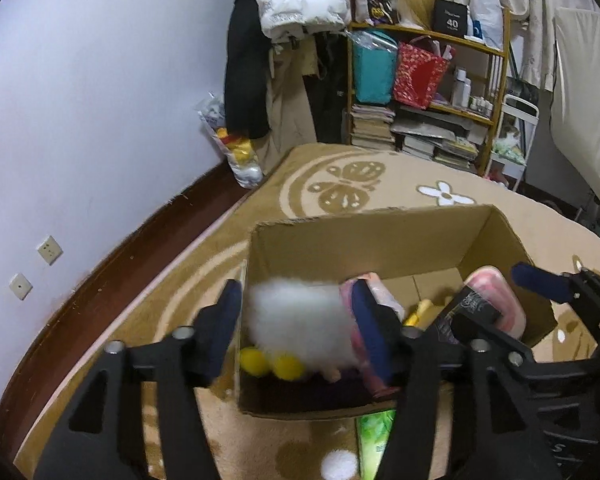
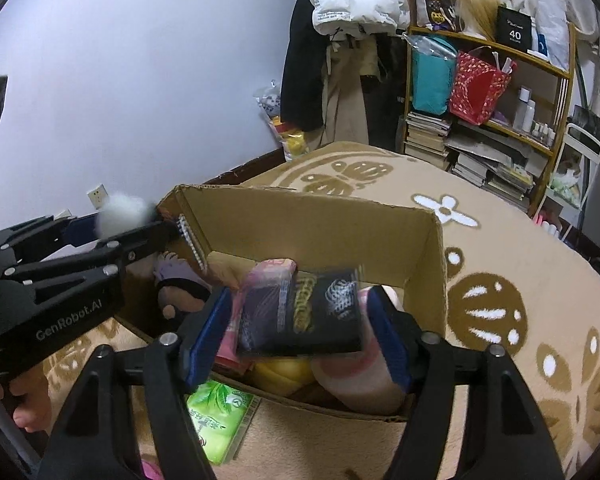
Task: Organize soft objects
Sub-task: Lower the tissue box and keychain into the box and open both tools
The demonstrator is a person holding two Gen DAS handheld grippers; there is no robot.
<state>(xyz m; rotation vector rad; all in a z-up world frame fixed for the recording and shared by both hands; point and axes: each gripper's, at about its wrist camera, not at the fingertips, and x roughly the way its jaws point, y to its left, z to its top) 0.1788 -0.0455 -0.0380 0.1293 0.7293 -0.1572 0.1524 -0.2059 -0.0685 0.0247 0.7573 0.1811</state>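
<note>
An open cardboard box (image 1: 360, 248) (image 2: 300, 224) stands on a patterned carpet and holds several soft items. My left gripper (image 1: 296, 292) (image 2: 124, 220) hangs over the box's left end, open. A blurred white fluffy toy (image 1: 296, 316) (image 2: 120, 210) with yellow feet (image 1: 288, 366) sits loose between its fingers. My right gripper (image 2: 300, 292) (image 1: 500, 300) is over the box's right end, also open. A black packet (image 2: 300, 312) (image 1: 472, 308) lies tilted and blurred between its blue pads, above pink packs (image 2: 352, 376) and something yellow.
A green tissue pack (image 2: 216, 412) (image 1: 374, 440) and a white pompom (image 1: 340, 464) lie on the carpet in front of the box. A purple plush (image 2: 176, 276) is in the box. A crowded shelf (image 1: 428, 92) and hanging clothes stand at the back; a wall runs along the left.
</note>
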